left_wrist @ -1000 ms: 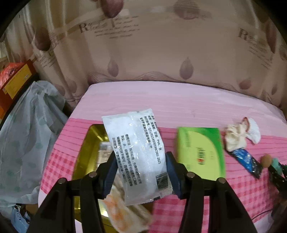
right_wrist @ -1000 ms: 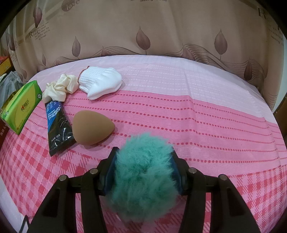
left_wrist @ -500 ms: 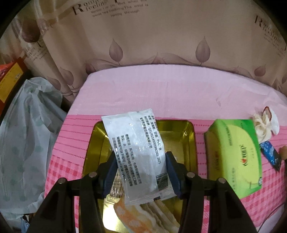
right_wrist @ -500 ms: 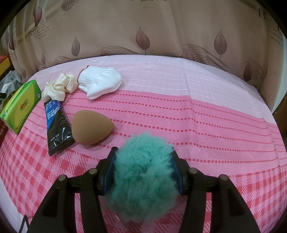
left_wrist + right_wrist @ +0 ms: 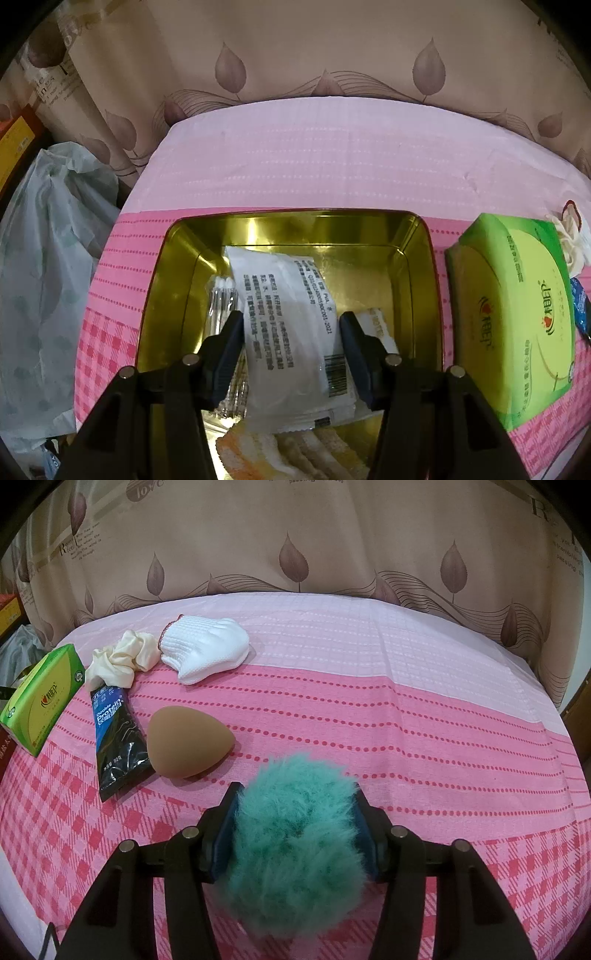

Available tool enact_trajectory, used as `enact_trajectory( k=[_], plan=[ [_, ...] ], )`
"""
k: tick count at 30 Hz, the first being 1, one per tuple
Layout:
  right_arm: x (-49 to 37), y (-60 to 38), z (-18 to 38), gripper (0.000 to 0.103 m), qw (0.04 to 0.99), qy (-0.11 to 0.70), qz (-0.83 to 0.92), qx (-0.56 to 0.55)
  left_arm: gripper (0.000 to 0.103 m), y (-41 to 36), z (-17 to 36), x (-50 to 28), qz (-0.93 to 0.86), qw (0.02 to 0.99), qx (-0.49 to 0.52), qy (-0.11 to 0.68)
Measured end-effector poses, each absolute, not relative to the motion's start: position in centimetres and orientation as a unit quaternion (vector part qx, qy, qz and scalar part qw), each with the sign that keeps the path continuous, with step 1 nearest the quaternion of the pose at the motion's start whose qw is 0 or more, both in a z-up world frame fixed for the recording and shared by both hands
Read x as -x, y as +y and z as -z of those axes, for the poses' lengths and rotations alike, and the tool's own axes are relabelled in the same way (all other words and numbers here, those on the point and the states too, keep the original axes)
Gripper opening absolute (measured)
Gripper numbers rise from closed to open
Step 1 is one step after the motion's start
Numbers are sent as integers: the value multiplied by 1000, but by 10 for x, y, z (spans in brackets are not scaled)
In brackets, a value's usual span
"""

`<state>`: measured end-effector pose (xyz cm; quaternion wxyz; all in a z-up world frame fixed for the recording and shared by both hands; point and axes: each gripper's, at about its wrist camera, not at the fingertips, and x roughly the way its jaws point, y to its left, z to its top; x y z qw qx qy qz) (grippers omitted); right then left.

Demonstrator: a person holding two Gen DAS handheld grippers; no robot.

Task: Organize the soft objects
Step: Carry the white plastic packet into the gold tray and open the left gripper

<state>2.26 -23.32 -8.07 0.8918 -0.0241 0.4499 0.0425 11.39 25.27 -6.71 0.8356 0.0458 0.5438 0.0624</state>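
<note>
My left gripper [image 5: 291, 332] is shut on a white printed packet [image 5: 284, 295], which hangs tilted inside the gold tin [image 5: 177, 266]. Its far end reaches close to the tin's bottom. In the tin also lie a clear pack of cotton swabs [image 5: 221, 295], a small white sachet [image 5: 380, 325] and an orange-and-white cloth [image 5: 295, 450]. My right gripper [image 5: 295, 812] is shut on a teal fluffy pom-pom [image 5: 295, 856] just above the pink cloth. A brown egg-shaped sponge [image 5: 188, 747] lies to its upper left.
A green tissue pack [image 5: 517, 325] lies right of the tin. In the right wrist view the tissue pack [image 5: 40, 701], a black-and-blue tube [image 5: 114, 738], a cream scrunchie [image 5: 118, 661] and a white knit glove [image 5: 207, 651] lie on the cloth. A pale plastic bag [image 5: 48, 295] hangs past the left edge.
My left gripper has come down and over the gold tin, bringing the white packet inside it. The right gripper and pom-pom have stayed put.
</note>
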Motion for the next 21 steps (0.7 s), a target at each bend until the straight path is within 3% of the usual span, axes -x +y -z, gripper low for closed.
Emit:
enact_trajectory(
  k=[21],
  plan=[
    [-19,-230,82,49,892,450,-25,24,59,241,1,-47,-116,897,13,426]
  ],
)
